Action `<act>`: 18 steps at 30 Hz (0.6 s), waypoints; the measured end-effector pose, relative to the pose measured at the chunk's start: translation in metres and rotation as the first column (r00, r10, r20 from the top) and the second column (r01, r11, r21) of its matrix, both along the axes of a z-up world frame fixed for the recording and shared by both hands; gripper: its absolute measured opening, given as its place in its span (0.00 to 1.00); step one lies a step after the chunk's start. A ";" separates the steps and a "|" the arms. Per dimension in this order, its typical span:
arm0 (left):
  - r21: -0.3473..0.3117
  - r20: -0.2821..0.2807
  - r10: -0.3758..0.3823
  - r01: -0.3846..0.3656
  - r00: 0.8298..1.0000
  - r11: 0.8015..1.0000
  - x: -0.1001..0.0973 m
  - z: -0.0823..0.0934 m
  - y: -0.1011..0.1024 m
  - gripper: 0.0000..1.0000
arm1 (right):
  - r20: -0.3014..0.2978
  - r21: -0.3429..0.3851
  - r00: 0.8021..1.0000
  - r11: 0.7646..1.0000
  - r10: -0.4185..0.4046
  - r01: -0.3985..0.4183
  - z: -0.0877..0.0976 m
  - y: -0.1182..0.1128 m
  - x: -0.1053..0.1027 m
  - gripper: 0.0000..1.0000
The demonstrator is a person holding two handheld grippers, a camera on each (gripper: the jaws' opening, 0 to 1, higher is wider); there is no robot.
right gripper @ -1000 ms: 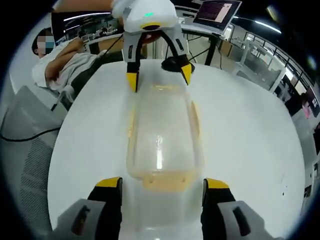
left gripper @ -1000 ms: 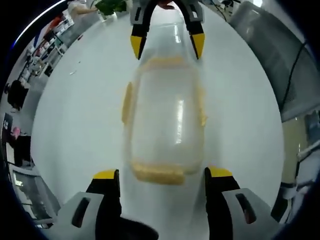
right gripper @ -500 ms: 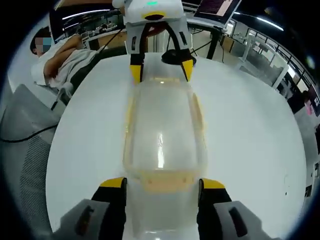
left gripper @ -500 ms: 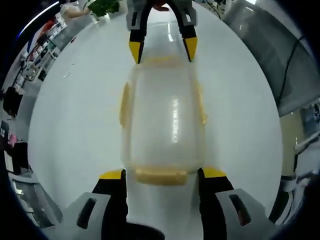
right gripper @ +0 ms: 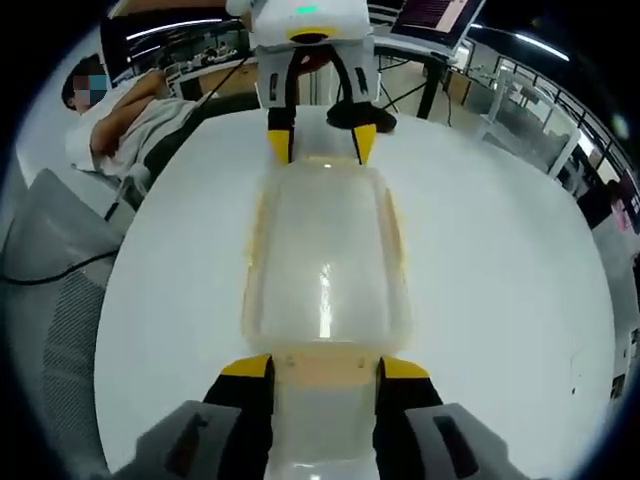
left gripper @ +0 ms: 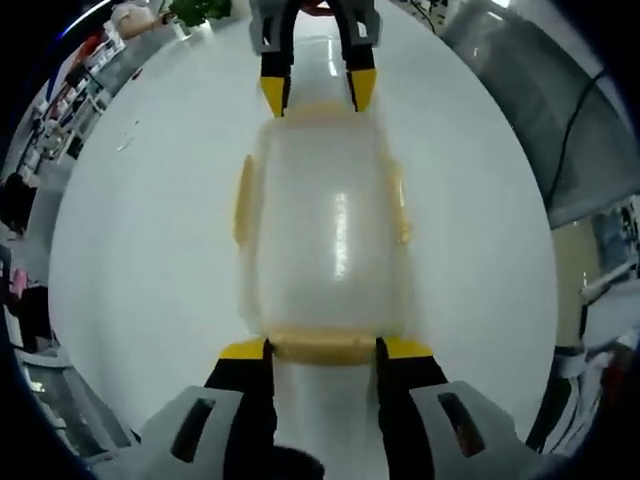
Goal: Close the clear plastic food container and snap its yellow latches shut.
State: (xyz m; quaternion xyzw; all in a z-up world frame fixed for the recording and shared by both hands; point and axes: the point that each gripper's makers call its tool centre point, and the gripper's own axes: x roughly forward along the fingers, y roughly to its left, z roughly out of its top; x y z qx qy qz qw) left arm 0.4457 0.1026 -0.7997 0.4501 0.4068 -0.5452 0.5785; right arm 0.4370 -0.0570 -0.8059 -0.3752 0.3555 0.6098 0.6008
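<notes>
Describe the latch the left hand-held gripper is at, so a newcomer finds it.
On the white table lies the clear plastic container. The latch is the yellow strip across the end nearest the left hand-held gripper, between its yellow tips, unlike the side latches.

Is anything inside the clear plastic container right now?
No. In the left gripper view the clear plastic food container with yellow latches looks empty on the white table.

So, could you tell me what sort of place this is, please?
Probably an open-plan office or lab: a large white table, a laptop on a stand behind it, a mesh chair, and a seated person.
</notes>
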 end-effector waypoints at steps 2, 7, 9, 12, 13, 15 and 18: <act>-0.002 0.003 -0.001 0.001 1.000 1.000 -0.003 0.005 -0.003 0.37 | -0.006 -0.012 1.000 1.000 -0.009 0.009 0.000 -0.001 0.000 0.38; 0.019 0.003 -0.005 0.005 1.000 1.000 -0.001 0.001 -0.001 0.38 | -0.006 -0.025 1.000 1.000 -0.008 0.008 0.000 -0.001 -0.002 0.37; 0.024 -0.002 -0.015 0.015 1.000 1.000 -0.001 0.000 -0.001 0.38 | -0.003 -0.046 1.000 0.999 -0.008 0.008 -0.001 -0.001 -0.003 0.37; 0.021 -0.025 -0.005 0.005 1.000 1.000 -0.001 0.000 -0.001 0.39 | -0.005 -0.069 1.000 0.998 0.001 -0.002 0.000 -0.001 -0.002 0.37; 0.018 -0.028 -0.003 0.004 1.000 1.000 0.001 -0.002 0.000 0.39 | -0.005 -0.072 1.000 0.997 0.005 -0.005 0.000 -0.001 -0.002 0.37; 0.016 -0.039 0.001 -0.001 0.999 1.000 0.000 -0.002 0.000 0.39 | -0.007 -0.076 1.000 0.997 0.012 -0.012 0.000 -0.002 -0.002 0.37; 0.017 -0.051 0.009 -0.009 0.999 1.000 0.001 -0.003 0.000 0.39 | -0.011 -0.084 1.000 0.996 0.023 -0.024 0.000 -0.002 -0.001 0.37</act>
